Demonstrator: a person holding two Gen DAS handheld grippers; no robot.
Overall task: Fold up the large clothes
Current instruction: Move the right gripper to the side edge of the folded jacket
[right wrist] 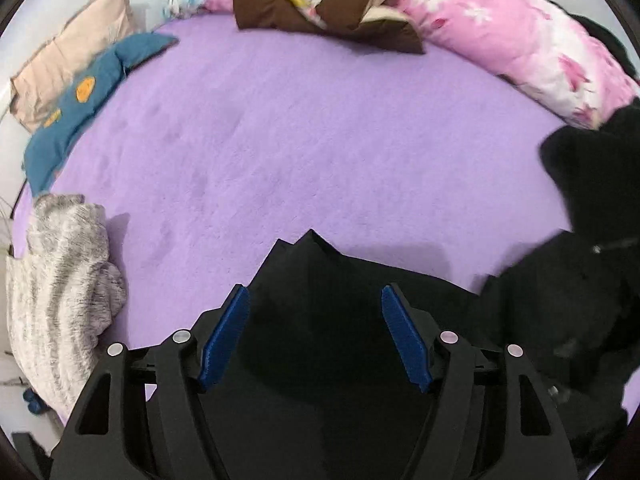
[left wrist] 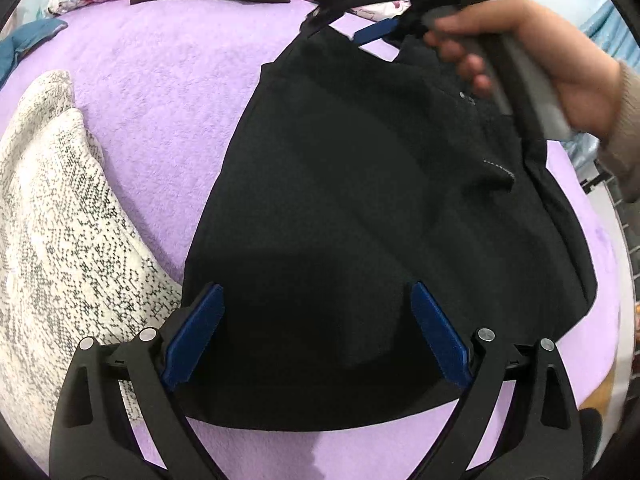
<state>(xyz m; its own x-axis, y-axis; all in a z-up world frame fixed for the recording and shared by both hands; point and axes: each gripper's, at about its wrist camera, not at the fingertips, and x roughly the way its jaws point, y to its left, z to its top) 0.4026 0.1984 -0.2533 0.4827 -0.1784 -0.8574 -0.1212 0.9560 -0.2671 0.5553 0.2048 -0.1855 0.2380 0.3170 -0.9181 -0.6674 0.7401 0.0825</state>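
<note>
A black garment lies spread on the purple blanket. My left gripper hovers over its near end, open, with blue pads wide apart and cloth lying flat below them. At the garment's far end a person's hand holds my right gripper, blurred. In the right wrist view my right gripper is open above a pointed corner of the black garment, and the pads do not press on it. More black cloth is heaped at the right.
A white and grey knit garment lies at the left. At the bed's far edge sit a blue garment, a beige pillow, a brown item and a pink floral duvet. Bare purple blanket stretches ahead.
</note>
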